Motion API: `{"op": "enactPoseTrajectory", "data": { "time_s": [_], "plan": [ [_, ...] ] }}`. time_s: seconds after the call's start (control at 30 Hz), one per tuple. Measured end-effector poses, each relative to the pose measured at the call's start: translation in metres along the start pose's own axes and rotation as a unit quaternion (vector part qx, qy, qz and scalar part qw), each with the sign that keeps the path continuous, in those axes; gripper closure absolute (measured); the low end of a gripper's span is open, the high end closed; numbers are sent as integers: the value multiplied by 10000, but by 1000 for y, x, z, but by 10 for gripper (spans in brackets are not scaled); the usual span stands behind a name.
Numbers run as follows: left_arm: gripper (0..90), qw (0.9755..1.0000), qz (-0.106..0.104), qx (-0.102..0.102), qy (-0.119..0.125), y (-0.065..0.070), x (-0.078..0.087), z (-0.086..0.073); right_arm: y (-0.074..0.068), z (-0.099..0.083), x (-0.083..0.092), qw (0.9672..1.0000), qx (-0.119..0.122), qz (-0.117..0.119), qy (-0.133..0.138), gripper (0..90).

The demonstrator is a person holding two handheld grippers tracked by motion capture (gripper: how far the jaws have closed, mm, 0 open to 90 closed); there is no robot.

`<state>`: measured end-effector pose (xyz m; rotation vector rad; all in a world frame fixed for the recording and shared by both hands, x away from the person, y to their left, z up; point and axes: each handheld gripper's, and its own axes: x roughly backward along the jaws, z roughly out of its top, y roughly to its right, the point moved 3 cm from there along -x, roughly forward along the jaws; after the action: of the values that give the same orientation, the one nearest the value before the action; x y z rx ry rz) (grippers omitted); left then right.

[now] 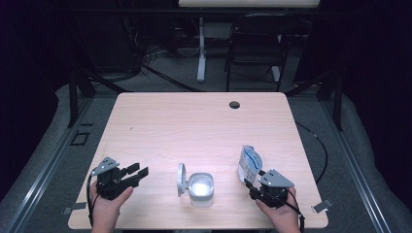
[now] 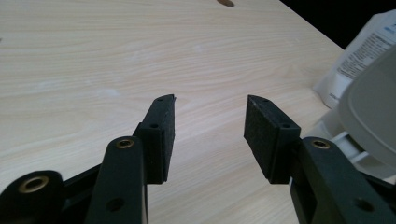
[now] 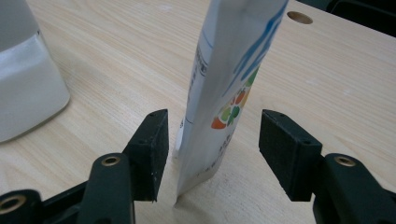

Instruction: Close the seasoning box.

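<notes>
A white tub stands near the table's front edge, its round lid hinged open and upright on its left side. To the right of it a white and blue pouch stands upright. My right gripper is open, its jaws on either side of the pouch's lower edge with a gap at each pad. The tub's side shows to the left of that gripper. Left of the tub, my left gripper is open over bare wood, pointing toward the tub. Its jaws hold nothing; the grey lid and the pouch lie at the right edge.
The light wooden table has a round cable hole near its far edge. Behind it stand a dark chair and a white desk leg. A black cable hangs off the right side.
</notes>
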<state>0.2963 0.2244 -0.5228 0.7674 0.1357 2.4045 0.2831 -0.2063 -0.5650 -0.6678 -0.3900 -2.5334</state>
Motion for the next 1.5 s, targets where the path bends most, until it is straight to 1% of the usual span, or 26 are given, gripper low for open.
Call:
{"op": "enactPoseTrajectory", "data": {
  "time_s": [0.17,0.27,0.33,0.37,0.43,0.5,0.53,0.73,0.93,1.0,1.03,1.1,1.13,1.2,1.27,1.37,1.5],
  "plan": [
    [592,9996,-146,-217,-52,15,-3,5,0,-1,3,10000,-53,2,-10,388],
    [647,9989,-242,-386,-145,25,-4,7,1,-2,4,10000,-82,4,-17,381],
    [683,9983,-296,-485,-159,31,-5,8,1,-2,4,10000,-81,-17,-36,371],
    [748,9979,-355,-519,-168,33,-5,8,2,-3,4,10000,-81,-14,-54,370],
    [823,9969,-437,-625,-203,39,-6,9,2,-3,4,9999,-116,-8,-41,370],
    [886,9958,-490,-734,-244,45,-8,9,2,-4,4,9999,-126,-8,-35,368],
    [900,9955,-515,-750,-254,47,-8,9,2,-4,4,9999,-120,-17,-54,367],
    [900,9928,-672,-963,-246,62,-8,12,1,-5,4,9999,-133,0,-56,359],
    [900,9899,-815,-1116,-312,76,-9,12,-2,-4,2,9997,-252,44,-16,357],
    [900,9892,-859,-1132,-346,80,-10,12,-3,-3,3,9997,-229,69,-17,357],
    [900,9886,-865,-1182,-355,80,-10,12,-3,-3,3,9998,-190,76,-62,357],
    [900,9884,-892,-1180,-340,84,-10,12,-4,-3,3,9998,-190,82,-58,357],
    [900,9878,-896,-1222,-354,85,-10,12,-4,-3,2,9998,-192,81,-59,357],
    [900,9876,-932,-1214,-360,87,-10,12,-4,-3,2,9998,-200,70,-61,357],
    [900,9871,-946,-1235,-377,88,-11,12,-4,-4,2,9998,-192,75,-80,357],
    [900,9871,-941,-1236,-380,90,-12,11,-4,-4,1,9998,-191,87,-65,357],
    [900,9866,-954,-1265,-397,91,-12,11,-5,-3,1,9997,-230,99,-60,357]
  ]
}}
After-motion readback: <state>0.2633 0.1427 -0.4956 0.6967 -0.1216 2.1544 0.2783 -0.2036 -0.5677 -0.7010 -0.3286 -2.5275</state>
